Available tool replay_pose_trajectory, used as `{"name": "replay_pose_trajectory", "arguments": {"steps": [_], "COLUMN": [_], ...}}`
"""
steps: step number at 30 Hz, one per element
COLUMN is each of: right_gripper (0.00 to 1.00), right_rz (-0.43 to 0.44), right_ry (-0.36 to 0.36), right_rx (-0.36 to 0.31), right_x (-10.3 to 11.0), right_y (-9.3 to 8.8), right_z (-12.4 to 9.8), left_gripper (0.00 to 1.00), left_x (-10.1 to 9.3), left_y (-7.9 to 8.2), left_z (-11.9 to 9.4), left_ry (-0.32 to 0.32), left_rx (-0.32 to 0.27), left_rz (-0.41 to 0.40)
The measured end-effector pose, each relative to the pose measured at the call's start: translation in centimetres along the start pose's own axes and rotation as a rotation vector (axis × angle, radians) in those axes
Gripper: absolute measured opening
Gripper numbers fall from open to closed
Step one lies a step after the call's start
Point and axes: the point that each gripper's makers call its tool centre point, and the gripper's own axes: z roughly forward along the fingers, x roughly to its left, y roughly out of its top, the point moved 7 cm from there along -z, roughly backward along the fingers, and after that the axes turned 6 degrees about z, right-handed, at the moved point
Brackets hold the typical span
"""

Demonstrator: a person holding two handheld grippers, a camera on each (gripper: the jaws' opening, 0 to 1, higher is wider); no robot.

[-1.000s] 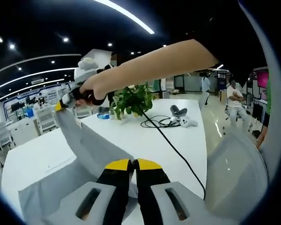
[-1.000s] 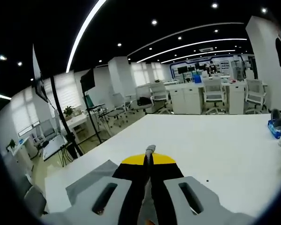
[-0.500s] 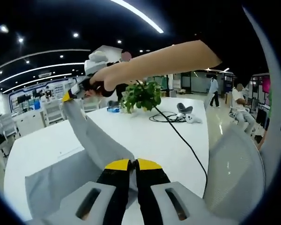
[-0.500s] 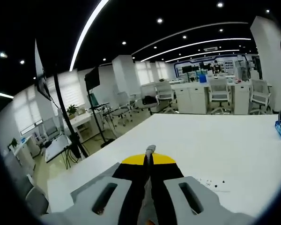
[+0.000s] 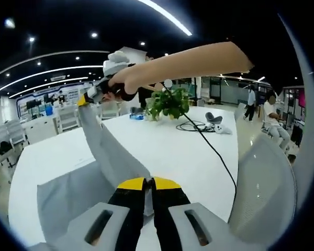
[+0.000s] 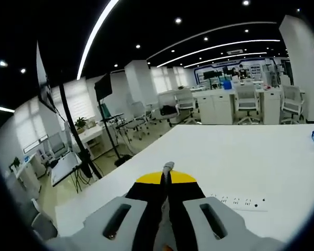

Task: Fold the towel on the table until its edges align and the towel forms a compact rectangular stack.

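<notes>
I am keeping my left gripper [image 5: 148, 182] clamped on a near corner of the grey towel [image 5: 73, 191], the yellow-tipped jaws pressed together with the cloth pinched between them. My right gripper [image 6: 167, 178] is likewise closed on the towel, a small tuft of grey fabric sticking up between its jaws. In the left gripper view my right gripper [image 5: 90, 97] is raised high above the white table [image 5: 162, 146], my forearm [image 5: 191, 61] stretching across, and the towel is hanging from it in a taut sloping band down to my left jaws, the rest lying spread on the tabletop. Beyond, a potted plant [image 5: 170, 103], a black cable [image 5: 212, 151] and a white controller [image 5: 219, 120] are sitting on the table.
</notes>
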Motion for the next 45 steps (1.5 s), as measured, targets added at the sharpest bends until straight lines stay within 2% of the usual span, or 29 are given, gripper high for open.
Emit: {"name": "replay_pose_trajectory", "arguments": {"steps": [7, 14, 18, 33, 36, 40, 42, 45], "right_gripper": [0.00, 0.00, 0.00, 0.00, 0.00, 0.00, 0.00, 0.00], "right_rz": [0.004, -0.014, -0.013, -0.017, -0.023, -0.021, -0.015, -0.004], "right_ry": [0.037, 0.067, 0.082, 0.107, 0.119, 0.129, 0.126, 0.124], "right_rx": [-0.006, 0.008, 0.021, 0.029, 0.043, 0.058, 0.065, 0.073], "right_x": [2.4, 4.5, 5.2, 6.9, 7.4, 8.0, 8.1, 8.5], "right_y": [0.3, 0.0, -0.6, -1.5, -1.8, -2.6, -3.0, -2.8], "right_z": [1.7, 3.7, 4.3, 7.7, 8.5, 9.1, 10.2, 10.7], "left_gripper": [0.04, 0.04, 0.04, 0.04, 0.04, 0.04, 0.04, 0.04], "left_x": [1.8, 3.9, 4.2, 6.3, 6.6, 7.0, 7.4, 7.9], "left_y": [-0.5, -2.3, -2.9, -4.5, -5.5, -6.5, -6.9, -7.6], "left_z": [-2.6, -4.5, -5.5, -8.1, -8.5, -8.9, -9.2, -9.7], "left_ry": [0.075, 0.148, 0.178, 0.307, 0.332, 0.354, 0.372, 0.402], "left_rx": [-0.019, 0.002, 0.014, 0.013, 0.041, 0.047, 0.051, 0.049], "left_rz": [-0.030, -0.073, -0.084, -0.150, -0.151, -0.184, -0.195, -0.225]}}
